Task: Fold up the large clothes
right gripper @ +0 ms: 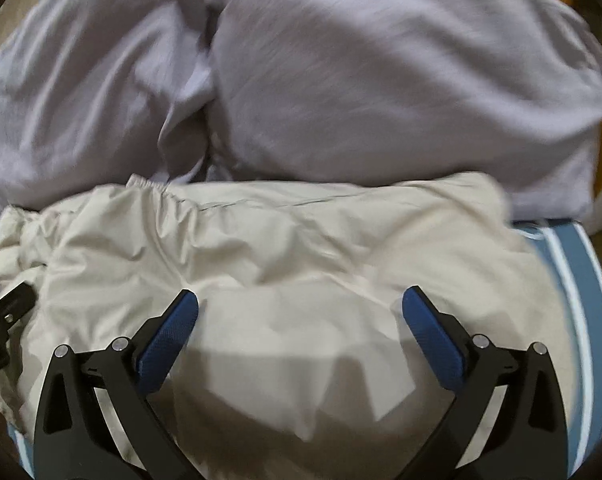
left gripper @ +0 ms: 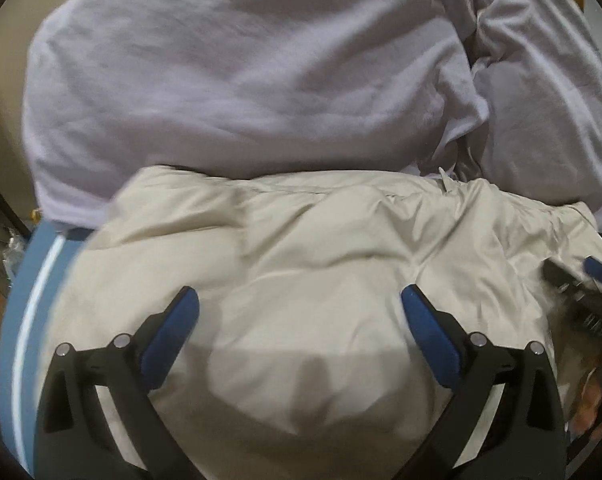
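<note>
Beige garment, crumpled, puffy, lies in bundle directly below both tongs. Elastic-gathered hem visible along far edge.

Left tongs: jaws spread wide, nothing held, poised over garment middle.

Right tongs: jaws spread wide, nothing held, likewise over garment.

Lilac clothing pile heaped just beyond garment, touching its far edge.

Blue cloth with white stripes shows under garment at its side edges. Supporting surface: cannot tell.
</note>
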